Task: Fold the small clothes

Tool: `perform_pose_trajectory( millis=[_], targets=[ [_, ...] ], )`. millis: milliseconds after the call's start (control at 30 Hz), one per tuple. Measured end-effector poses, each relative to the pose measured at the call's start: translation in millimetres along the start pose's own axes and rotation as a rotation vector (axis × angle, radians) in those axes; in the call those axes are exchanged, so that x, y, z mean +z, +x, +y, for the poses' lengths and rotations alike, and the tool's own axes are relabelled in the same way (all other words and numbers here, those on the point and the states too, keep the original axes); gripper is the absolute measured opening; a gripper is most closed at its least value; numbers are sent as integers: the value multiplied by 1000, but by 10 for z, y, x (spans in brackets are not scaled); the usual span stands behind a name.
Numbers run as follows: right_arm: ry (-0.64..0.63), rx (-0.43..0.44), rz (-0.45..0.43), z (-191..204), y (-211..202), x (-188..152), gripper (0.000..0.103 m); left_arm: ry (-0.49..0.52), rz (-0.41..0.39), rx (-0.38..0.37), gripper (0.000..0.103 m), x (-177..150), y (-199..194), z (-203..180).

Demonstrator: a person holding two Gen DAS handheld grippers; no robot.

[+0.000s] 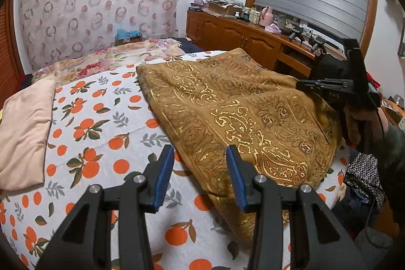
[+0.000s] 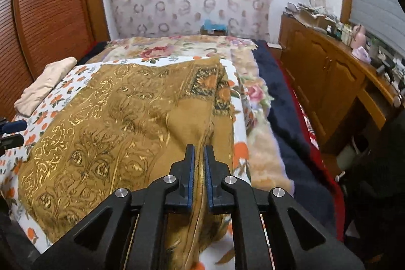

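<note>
Mustard-brown cloth with gold paisley print [image 1: 240, 113] spread across a bed [image 1: 106, 123] covered in an orange-fruit sheet. Right gripper [image 2: 199, 156] pinched closed on a raised fold at the cloth's near edge, fabric running between its blue pads [image 2: 191, 176]. Left gripper [image 1: 200, 156] open and empty, hovering just above the cloth's opposite edge. Folded pale pink garment [image 1: 24, 130] well apart from the cloth, by the bed's far side. Wooden dresser [image 1: 243, 34] beyond the cloth, beside the bed.
</note>
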State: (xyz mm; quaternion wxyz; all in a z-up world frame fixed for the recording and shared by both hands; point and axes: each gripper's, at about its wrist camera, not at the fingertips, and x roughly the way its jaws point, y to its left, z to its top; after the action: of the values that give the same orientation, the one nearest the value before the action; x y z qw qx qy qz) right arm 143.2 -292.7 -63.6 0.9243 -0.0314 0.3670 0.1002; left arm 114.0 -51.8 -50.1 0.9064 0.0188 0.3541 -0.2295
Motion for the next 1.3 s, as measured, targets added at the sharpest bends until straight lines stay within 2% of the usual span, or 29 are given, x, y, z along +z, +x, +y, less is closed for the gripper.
perform_pose_trajectory(
  millis=[167,267,500,833,1033,1167,1300],
  targets=[
    [50,11,-6,-59,-183,-146,32,-7,10,-2,41,-46,3,-8],
    [60,15,-1,-58,-301,-245,40,-13,26,-15,41,-112,19,-18],
    [70,37,38,3,-398,-461,45,-15,77,-46,41,-263,108,-112],
    [93,39,87,-5,-241,-589,46,-37,129,-92,41,-381,162,-158],
    [119,80,94,-7,-251,-637,46,-63,147,-118,41,-450,174,-151],
    [111,71,102,31,-265,-672,46,-70,147,-127,41,-464,153,-155],
    [91,64,121,132,-298,-709,47,-78,151,-168,41,-514,116,-180]
  ],
)
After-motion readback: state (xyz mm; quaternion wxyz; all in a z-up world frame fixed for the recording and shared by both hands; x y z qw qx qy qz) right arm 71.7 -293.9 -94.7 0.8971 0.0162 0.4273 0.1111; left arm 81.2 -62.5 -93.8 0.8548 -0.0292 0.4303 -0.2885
